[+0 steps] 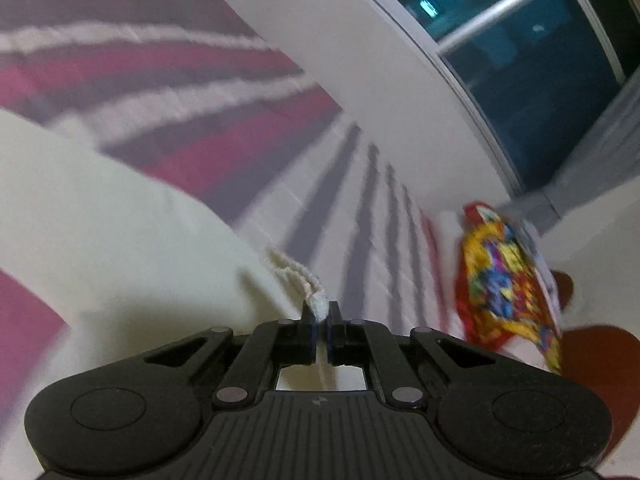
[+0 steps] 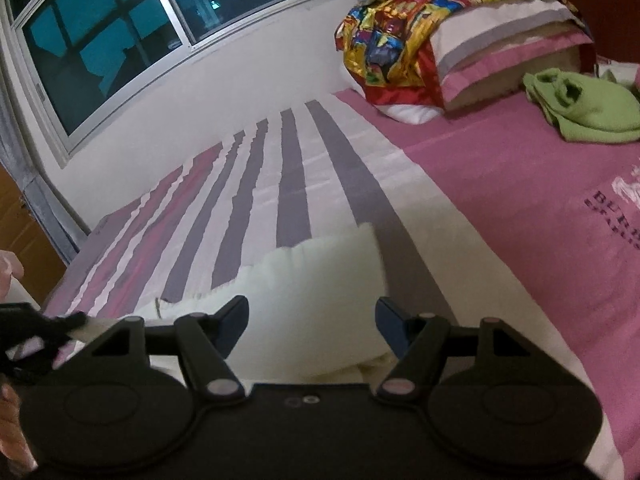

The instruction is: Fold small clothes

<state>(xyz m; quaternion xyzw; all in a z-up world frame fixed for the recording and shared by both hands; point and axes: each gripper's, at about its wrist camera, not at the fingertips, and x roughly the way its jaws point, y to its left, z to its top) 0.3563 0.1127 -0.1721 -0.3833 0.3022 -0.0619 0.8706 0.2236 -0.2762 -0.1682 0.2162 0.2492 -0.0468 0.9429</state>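
The left gripper (image 1: pixel 322 314) has its jaws pinched together on a corner of the cream-white garment (image 1: pixel 120 216), where a knitted, ribbed edge (image 1: pixel 298 276) bunches up just ahead of the fingertips. From that pinched corner the cloth slopes away to the left of the view as a broad pale sheet, over the striped bedspread (image 1: pixel 224 92). The left-wrist view is blurred.

In the right-wrist view the right gripper (image 2: pixel 312 320) has its jaws wide apart and grips nothing; the cream-white garment (image 2: pixel 320 280) lies in a soft heap on the bed between and just beyond its fingers, near the bed's near edge. The left gripper (image 2: pixel 36 332) shows at the left border of that view, blurred, with a strip of the white cloth at its tip and part of a hand (image 2: pixel 10 412) beside it.

At the far end of the bed, a pillow (image 2: pixel 516 36) sits with a bright multicoloured shiny cloth (image 2: pixel 384 36) draped over it. A green garment (image 2: pixel 580 108) lies crumpled at the far right corner on the pink part of the bedspread (image 2: pixel 500 208). A window (image 2: pixel 120 28) runs along the white wall beside the bed.
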